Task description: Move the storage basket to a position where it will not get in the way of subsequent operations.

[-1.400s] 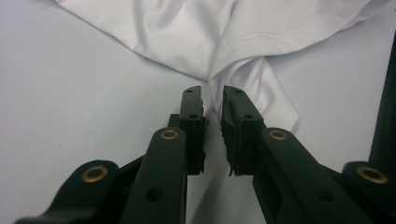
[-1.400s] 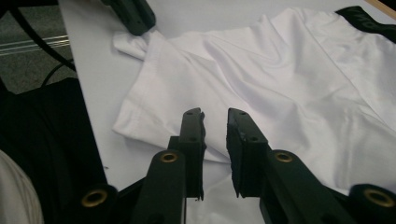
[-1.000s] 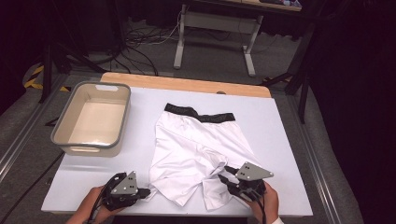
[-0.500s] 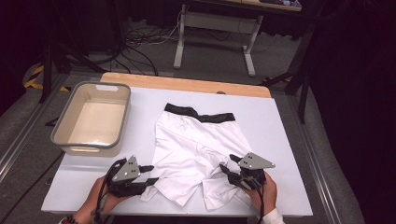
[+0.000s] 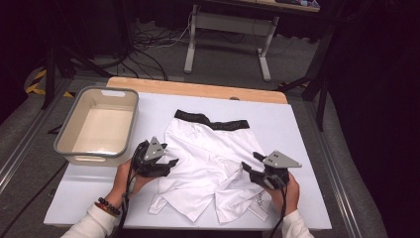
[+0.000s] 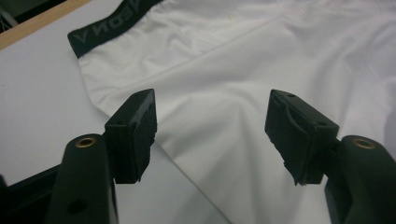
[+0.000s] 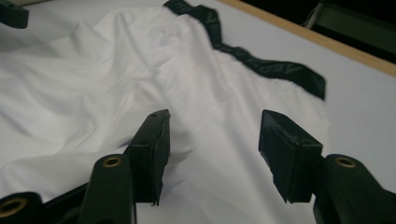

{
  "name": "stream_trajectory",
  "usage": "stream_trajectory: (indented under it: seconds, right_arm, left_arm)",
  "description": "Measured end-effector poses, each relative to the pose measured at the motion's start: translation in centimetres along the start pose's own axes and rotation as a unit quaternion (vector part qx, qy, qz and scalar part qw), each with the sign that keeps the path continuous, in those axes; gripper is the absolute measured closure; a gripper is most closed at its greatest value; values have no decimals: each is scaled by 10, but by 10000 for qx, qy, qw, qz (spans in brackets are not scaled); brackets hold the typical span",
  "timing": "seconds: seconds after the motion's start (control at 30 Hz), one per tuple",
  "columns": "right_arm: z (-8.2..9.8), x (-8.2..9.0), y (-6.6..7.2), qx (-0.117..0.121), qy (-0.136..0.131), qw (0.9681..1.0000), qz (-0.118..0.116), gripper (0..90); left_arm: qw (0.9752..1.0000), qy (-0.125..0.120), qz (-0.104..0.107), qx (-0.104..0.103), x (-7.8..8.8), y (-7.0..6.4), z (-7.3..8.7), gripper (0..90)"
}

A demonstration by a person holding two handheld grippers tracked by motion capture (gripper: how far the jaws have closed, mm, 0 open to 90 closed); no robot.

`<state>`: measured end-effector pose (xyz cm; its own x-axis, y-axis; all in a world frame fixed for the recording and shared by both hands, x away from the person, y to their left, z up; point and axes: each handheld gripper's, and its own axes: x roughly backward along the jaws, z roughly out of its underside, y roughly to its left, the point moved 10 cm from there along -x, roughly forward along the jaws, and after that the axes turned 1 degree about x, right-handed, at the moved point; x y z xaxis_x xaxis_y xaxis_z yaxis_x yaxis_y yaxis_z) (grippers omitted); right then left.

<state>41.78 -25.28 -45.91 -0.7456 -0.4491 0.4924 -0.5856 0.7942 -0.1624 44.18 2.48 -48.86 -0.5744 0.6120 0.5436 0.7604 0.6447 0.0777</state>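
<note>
Now | both grippers just opening, nothing held, over white shorts [image 5: 208, 158] | grey bin [image 5: 99, 126] left, apart

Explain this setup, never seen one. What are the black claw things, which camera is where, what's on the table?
A person holds a hand-operated two-jaw gripper in each hand: left gripper, right gripper. The high view looks down from above the person's side of the table. The other two cameras ride on the grippers, looking along their own black jaws. On the table lie white shorts with a black waistband, spread out flat, and a grey bin with nothing visible in it, to their left. Both grippers' jaws have just been opening; they stand apart above the cloth and hold nothing.
</note>
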Motion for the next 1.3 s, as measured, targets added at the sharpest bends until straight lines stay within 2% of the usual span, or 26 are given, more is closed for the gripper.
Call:
stream_trajectory:
  seconds: [0.1, 0.17, 0.23, 0.3, 0.37, 0.4, 0.5, 0.53, 0.57, 0.6, 0.63, 0.77, 0.83, 0.9, 0.93, 0.97, 1.0, 1.1, 1.17, 1.23, 1.3]
  right_arm:
    - [-8, -9, -26, -56, -45, 9998, 190, 394]
    - [-11, -19, -44, 89, -16, 9988, 483, 393]
    - [-11, -33, -59, 195, 165, 9984, 501, 364]
    - [-13, -41, -71, 20, 158, 9985, 521, 363]
    - [-15, -52, -82, -351, 188, 9987, 306, 317]
    - [-14, -60, -89, -542, 299, 9978, 251, 290]
    - [-10, -80, -100, -638, 606, 9959, 229, 275]
    - [-9, -85, -102, -631, 697, 9953, 248, 276]
    - [-8, -92, -102, -631, 805, 9946, 200, 288]
    - [-6, -100, -101, -619, 936, 9937, 71, 320]
    - [-5, -104, -100, -634, 984, 9931, 46, 339]
    - [5, -130, -102, -802, 1312, 9880, 156, 359]
    - [10, -139, -103, -809, 1456, 9856, 275, 341]
    - [9, -141, -108, -981, 1394, 9848, 338, 362]
    - [9, -142, -110, -1070, 1417, 9834, 371, 373]
    - [8, -143, -110, -1101, 1443, 9829, 315, 405]
    - [8, -144, -109, -1095, 1456, 9828, 293, 435]
    - [6, -143, -106, -1043, 1474, 9833, 221, 593]
    - [6, -140, -104, -1075, 1509, 9826, 122, 760]
    - [6, -137, -103, -983, 1601, 9821, 122, 825]
    - [6, -134, -103, -908, 1666, 9817, 134, 847]
  left_arm:
    - [9996, -207, -139, 156, -11, 15, -16, 292]
    - [9991, -257, -230, 245, -19, 25, -24, 212]
    - [9988, -225, -277, 321, -30, 34, -31, 162]
    - [9987, -176, -299, 363, -38, 41, -36, 129]
    - [9981, -129, -312, 524, -45, 49, -40, 121]
    - [9977, -101, -363, 566, -48, 53, -41, 120]
    - [9961, 99, -471, 737, -61, 67, -39, 126]
    - [9951, 155, -445, 870, -66, 71, -38, 134]
    - [9938, 208, -473, 987, -72, 76, -36, 138]
    - [9933, 249, -480, 1017, -75, 79, -34, 154]
    - [9922, 369, -543, 1057, -82, 84, -31, 162]
    - [9883, 625, -510, 1295, -102, 91, -20, 202]
    - [9865, 800, -515, 1333, -107, 93, -15, 238]
    - [9850, 871, -566, 1377, -109, 95, -16, 262]
    - [9853, 953, -591, 1292, -110, 97, -15, 305]
    - [9843, 1083, -615, 1254, -113, 97, -13, 338]
    - [9845, 1074, -588, 1252, -113, 97, -14, 343]
    - [9878, 1054, -444, 1058, -114, 93, -17, 514]
    - [9885, 1084, -387, 981, -113, 90, -18, 699]
    - [9889, 1100, -339, 944, -113, 88, -18, 859]
    - [9887, 1193, -376, 830, -111, 89, -18, 871]
